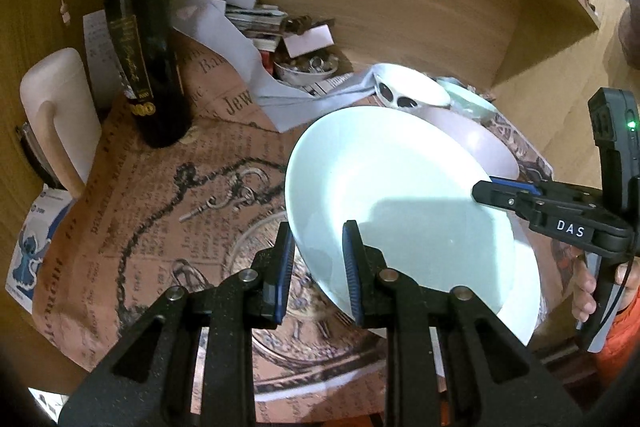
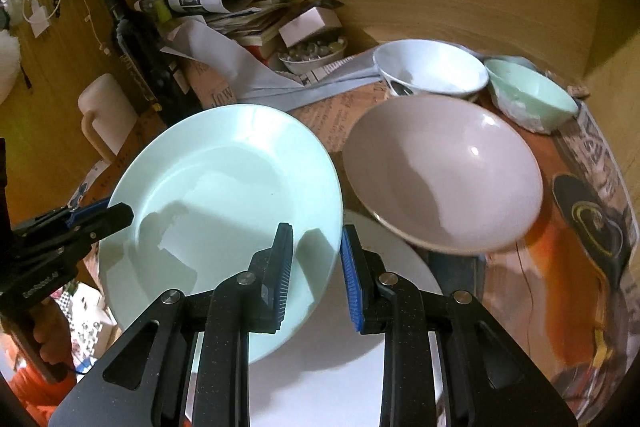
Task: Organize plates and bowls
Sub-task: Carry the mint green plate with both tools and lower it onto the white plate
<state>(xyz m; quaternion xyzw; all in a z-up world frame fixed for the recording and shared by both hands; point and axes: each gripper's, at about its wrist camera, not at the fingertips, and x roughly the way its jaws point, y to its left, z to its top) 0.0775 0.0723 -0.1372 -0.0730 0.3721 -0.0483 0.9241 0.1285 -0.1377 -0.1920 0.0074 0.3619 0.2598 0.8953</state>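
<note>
Two hand-held tools carry a pale green plate (image 1: 400, 195) above a cluttered table (image 1: 160, 211) w/ a vintage newsprint cover. Nearest the lens in the left wrist view, the left tool (image 1: 319, 263) is nearly closed, pinching the plate's near rim between its blue pads; the right tool (image 1: 486, 191), likewise closed down tight, clamps the opposite edge, a hand (image 1: 592, 291) visible on its grip. Gripping at both sides appears meant to keep the dish balanced & tilted clear of the crockery below. In the right wrist view the right tool (image 2: 317, 267) bites the plate (image 2: 224, 211) at its right rim, while the left tool (image 2: 120, 217) holds the far left side. Directly beneath sits a white plate (image 2: 360, 367), apparently the base of a stack; the green plate hangs over it, not yet set down. Just beyond, a pinkish bowl (image 2: 444, 171) rests tilted, its lower edge seeming to overlap the white plate's rim. Behind it, side by side: a white bowl (image 2: 432, 71) w/ dark markings & a mint bowl (image 2: 532, 95), likely waiting to be nested. Further back, a small dish of trinkets (image 2: 312, 55), a heap of papers (image 2: 224, 7) & a dark wine bottle (image 1: 140, 39) beside a cream jug (image 1: 60, 107) stand vs. the wooden back wall (image 1: 400, 27), out of the working area.
</note>
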